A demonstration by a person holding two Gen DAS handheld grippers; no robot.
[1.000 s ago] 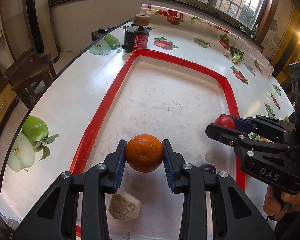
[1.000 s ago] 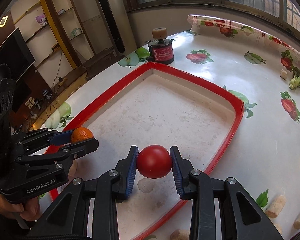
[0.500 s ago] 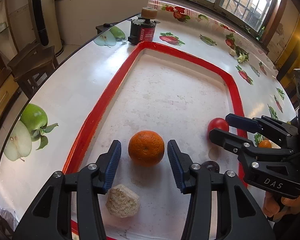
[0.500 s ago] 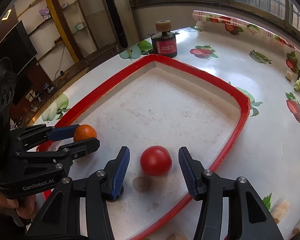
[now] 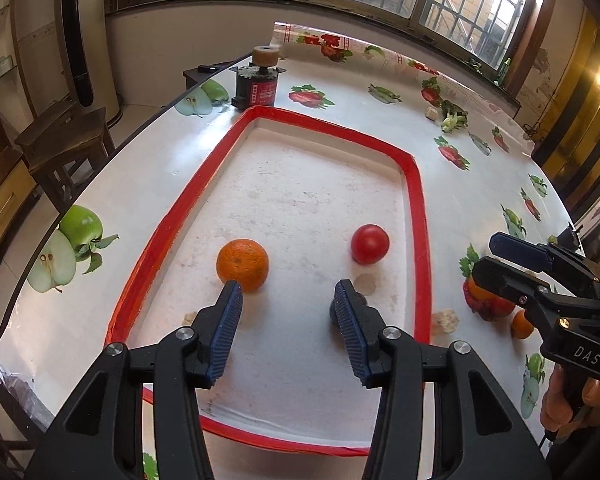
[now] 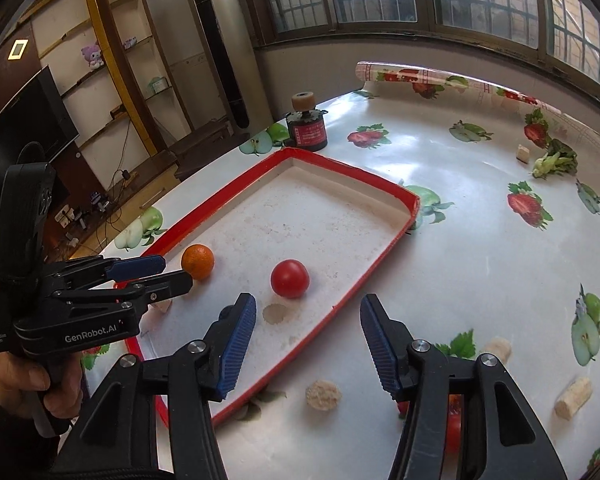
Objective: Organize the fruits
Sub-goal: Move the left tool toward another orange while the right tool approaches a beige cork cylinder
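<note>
Two fruits lie inside the red-rimmed tray (image 5: 419,216) on the worktop (image 5: 132,184): an orange (image 5: 242,265) toward the tray's left side and a red tomato (image 5: 369,243) toward its right, well apart from each other, both resting on the pale tray floor.

The left gripper (image 5: 288,332) hangs above the near part of the tray with its fingers (image 5: 227,334) spread and nothing between them; the orange sits just beyond the left fingertip, clear of both pads. The right gripper (image 6: 308,342) has just been opening its fingers (image 6: 238,346), and they stand apart with nothing between them; the tomato lies ahead of them inside the tray, untouched. From the left wrist camera the right gripper appears at the right edge, outside the tray rim, over the fruit-printed cloth.

A dark round item (image 5: 334,308) sits half hidden behind the left gripper's right finger; what it is cannot be told. Pale cork-like pieces (image 6: 322,395) lie on the worktop near the tray's front corner, and a small black device with a red label (image 6: 308,132) stands beyond the far corner. A green vegetable (image 6: 556,162) lies far right.
</note>
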